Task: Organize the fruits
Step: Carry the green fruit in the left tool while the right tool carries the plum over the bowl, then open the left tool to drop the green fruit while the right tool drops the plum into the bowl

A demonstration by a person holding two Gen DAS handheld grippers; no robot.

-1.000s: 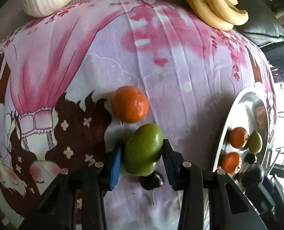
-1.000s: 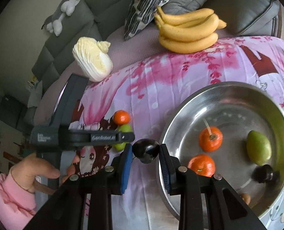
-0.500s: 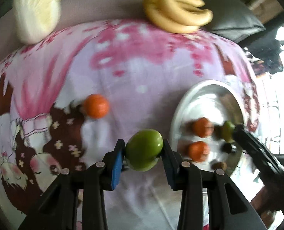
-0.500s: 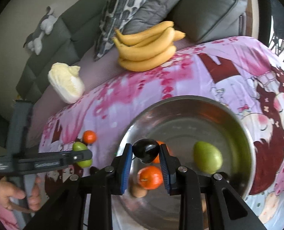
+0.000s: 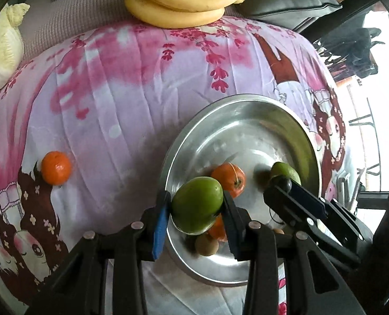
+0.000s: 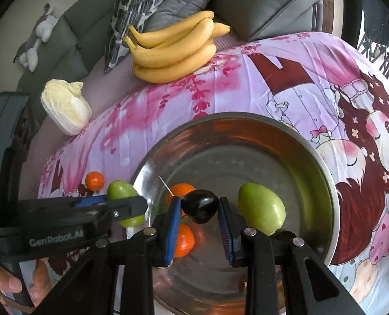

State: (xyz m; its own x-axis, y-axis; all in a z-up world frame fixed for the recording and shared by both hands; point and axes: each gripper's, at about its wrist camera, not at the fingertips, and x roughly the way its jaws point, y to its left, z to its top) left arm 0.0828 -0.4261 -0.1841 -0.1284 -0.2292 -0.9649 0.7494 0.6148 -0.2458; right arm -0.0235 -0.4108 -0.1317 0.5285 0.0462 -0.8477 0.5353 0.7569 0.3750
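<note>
Oranges [image 5: 228, 179]: three; green fruits [image 5: 197, 205]: two

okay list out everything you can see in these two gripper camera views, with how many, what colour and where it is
Round stainless steel basin: one, silver, on the cloth.
Pink and purple cartoon-print cloth: one, under the basin.
Oranges in the basin: at least two, orange, left part of the basin.
Loose orange: one, orange, on the cloth left of the basin.
Green oval fruit in the basin: one, right of the oranges.
Small brown fruit: one, near edge of the basin.
Banana bunch: one, yellow, far edge of the cloth.
Pale cabbage: one, cream, far left.
Cushions: grey and patterned, behind.
Grey plush toy: one, on the sofa.
Left gripper: shut on a green oval fruit.
Right gripper: shut on a dark round fruit.
Hand: on the left gripper's handle.
</note>
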